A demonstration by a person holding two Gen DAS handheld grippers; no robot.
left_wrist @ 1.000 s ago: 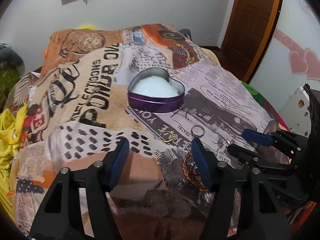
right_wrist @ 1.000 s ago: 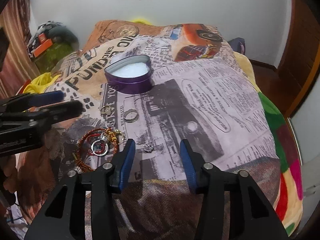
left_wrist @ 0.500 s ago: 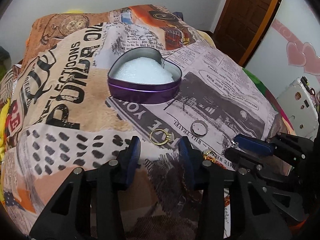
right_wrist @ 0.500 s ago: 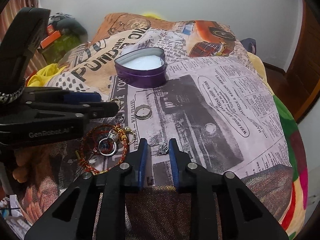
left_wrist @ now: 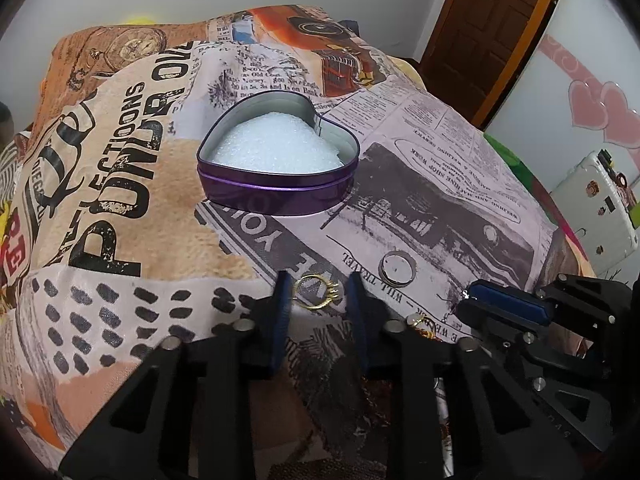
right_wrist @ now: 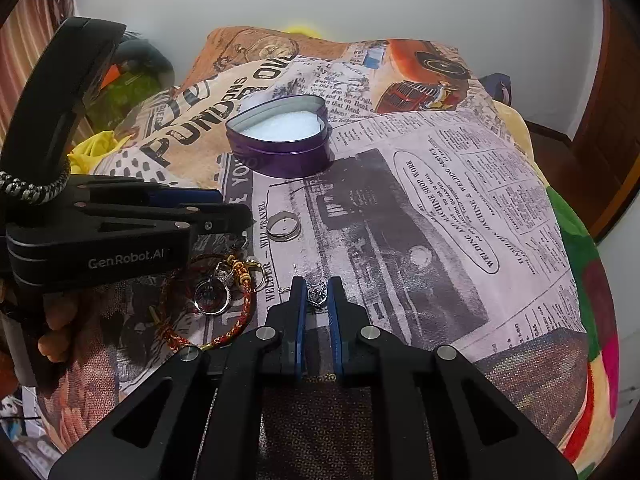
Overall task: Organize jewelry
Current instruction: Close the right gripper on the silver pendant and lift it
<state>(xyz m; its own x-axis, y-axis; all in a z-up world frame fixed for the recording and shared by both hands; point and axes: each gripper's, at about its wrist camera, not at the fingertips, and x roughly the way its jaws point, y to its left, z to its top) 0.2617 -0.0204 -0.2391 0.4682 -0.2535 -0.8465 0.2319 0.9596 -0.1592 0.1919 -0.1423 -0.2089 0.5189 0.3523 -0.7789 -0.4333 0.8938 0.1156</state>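
A purple heart-shaped tin (left_wrist: 276,192) lined with white foam stands open on the printed blanket; it also shows in the right wrist view (right_wrist: 280,152). My left gripper (left_wrist: 316,294) is partly open, its fingers either side of a gold ring (left_wrist: 316,292) lying on the blanket. My right gripper (right_wrist: 316,294) has narrowed around a small silver earring (right_wrist: 316,295) and looks nearly closed on it. A silver band ring (left_wrist: 397,269) lies between them and also shows in the right wrist view (right_wrist: 283,227). A red braided bracelet with charms (right_wrist: 216,300) lies at the left.
The blanket (right_wrist: 440,200) covers a bed that drops off at the right. A wooden door (left_wrist: 492,28) stands at the back right. Yellow cloth (right_wrist: 96,148) lies at the far left. The left gripper body (right_wrist: 100,232) fills the left of the right wrist view.
Both grippers moved forward and down to the blanket and narrowed: the left around the gold ring, the right around the silver earring.
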